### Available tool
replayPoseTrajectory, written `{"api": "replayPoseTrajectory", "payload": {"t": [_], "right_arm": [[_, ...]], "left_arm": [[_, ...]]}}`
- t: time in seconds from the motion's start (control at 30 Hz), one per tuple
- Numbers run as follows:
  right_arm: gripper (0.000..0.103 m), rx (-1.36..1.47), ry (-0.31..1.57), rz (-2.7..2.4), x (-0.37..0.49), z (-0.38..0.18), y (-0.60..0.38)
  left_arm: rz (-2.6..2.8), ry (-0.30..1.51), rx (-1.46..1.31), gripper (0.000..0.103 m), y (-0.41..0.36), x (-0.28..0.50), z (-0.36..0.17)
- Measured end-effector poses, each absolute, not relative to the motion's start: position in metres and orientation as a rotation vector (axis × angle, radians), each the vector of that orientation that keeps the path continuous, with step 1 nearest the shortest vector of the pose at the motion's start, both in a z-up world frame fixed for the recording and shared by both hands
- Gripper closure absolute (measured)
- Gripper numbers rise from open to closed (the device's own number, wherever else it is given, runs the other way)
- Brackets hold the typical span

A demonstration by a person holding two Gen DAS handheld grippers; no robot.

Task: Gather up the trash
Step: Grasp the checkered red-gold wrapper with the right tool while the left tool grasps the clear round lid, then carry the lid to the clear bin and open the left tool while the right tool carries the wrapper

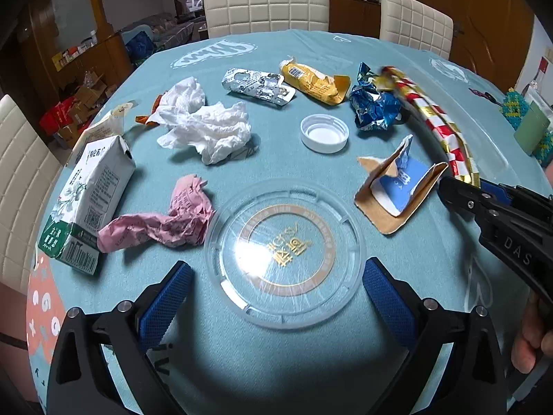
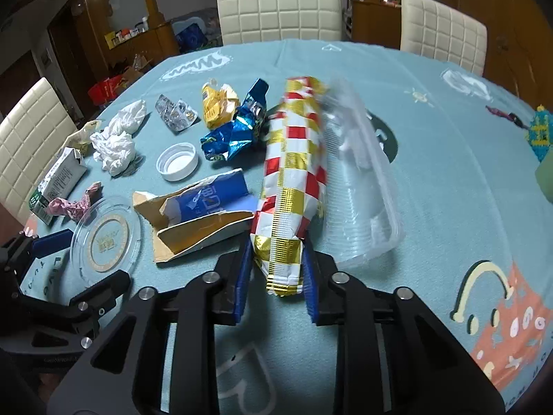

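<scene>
So this is early in the trash pickup, pretty much everything is still spread over the teal tablecloth (image 1: 276, 52). The right gripper (image 2: 278, 273) has its blue fingers (image 2: 243, 276) squeezed onto the near end of the red, white and gold checkered wrapper (image 2: 290, 173), which sticks out away from the camera, looks a bit motion-blurred at the far end and lies right beside a clear plastic tray (image 2: 363, 186). I'd call that the grab step of the first piece. The left gripper (image 1: 276, 297) is wide open with nothing in it, hanging just over a round clear plastic lid (image 1: 283, 252), one finger on each side and not touching as far as I can see. Next move, I guess, is lifting the wrapper clear without dragging the tray or the torn cardboard box (image 2: 197, 214) next to it, then finding somewhere to dump it; I can't spot a bin in either view. The lid is flat and slick, so the left one would need to catch its rim. Readable stuff: gold Chinese characters in the lid's ring, too glary to make out, "DAS" on the right gripper's arm in the left view, a barcode and QR code on the milk carton (image 1: 90, 204), and white characters on the box's blue side that I can't read.
</scene>
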State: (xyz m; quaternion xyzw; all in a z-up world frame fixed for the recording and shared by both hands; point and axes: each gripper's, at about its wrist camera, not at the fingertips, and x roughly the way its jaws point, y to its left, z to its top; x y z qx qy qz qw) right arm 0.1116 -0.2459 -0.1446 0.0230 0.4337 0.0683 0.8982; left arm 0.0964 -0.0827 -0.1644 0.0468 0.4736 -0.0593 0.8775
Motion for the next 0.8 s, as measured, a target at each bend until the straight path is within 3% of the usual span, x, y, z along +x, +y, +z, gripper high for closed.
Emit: {"api": "replayPoseTrajectory", "payload": {"t": [0.1, 0.13, 0.8], "right_arm": [[0.082, 0.062, 0.883, 0.155, 0.110, -0.140, -0.246], [0.083, 0.060, 0.879, 0.158, 0.109, -0.139, -0.246], [0.084, 0.003, 0.785, 0.205, 0.078, -0.092, -0.217]], "left_arm": [[-0.127, 0.974, 0.080, 0.011, -0.079, 0.096, -0.161], [-0.128, 0.972, 0.076, 0.020, -0.078, 0.097, -0.160], [-0.099, 0.802, 0.030, 0.021, -0.038, 0.066, -0.108]]}}
